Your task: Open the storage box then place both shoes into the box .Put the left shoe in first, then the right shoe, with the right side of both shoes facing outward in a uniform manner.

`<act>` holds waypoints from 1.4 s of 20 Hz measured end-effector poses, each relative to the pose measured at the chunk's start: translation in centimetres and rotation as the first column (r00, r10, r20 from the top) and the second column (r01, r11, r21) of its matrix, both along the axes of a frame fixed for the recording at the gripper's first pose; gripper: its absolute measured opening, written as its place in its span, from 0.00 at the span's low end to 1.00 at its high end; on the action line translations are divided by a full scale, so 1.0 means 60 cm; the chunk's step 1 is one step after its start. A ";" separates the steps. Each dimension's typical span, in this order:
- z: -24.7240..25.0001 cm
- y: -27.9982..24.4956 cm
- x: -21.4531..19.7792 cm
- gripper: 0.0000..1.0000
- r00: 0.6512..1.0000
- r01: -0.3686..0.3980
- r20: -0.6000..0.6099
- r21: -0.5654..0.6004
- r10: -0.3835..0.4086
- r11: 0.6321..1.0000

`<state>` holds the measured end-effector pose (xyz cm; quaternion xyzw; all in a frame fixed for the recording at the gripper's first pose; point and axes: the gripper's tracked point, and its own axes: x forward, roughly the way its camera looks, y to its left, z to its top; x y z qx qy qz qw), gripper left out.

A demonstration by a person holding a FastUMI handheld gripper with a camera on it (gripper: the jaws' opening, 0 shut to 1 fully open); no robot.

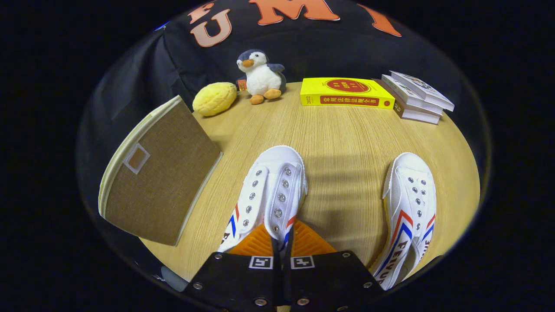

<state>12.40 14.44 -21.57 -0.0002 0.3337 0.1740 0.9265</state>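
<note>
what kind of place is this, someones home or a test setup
Likely a staged recording booth, not a home: a wooden table against a black cloth wall, props like a plush penguin, and a hand-held claw shut on the nearer white shoe.

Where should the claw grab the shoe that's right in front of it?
The claw seems already shut on that white shoe, pinching the lace-hole strip near the opening. That looks sensible: the toe points away, so coming from the heel end and above meets a thin upright edge the fingers can squeeze.
</note>
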 end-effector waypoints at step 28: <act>0.395 0.274 -0.075 0.00 0.965 0.090 0.212 0.285 -0.154 0.954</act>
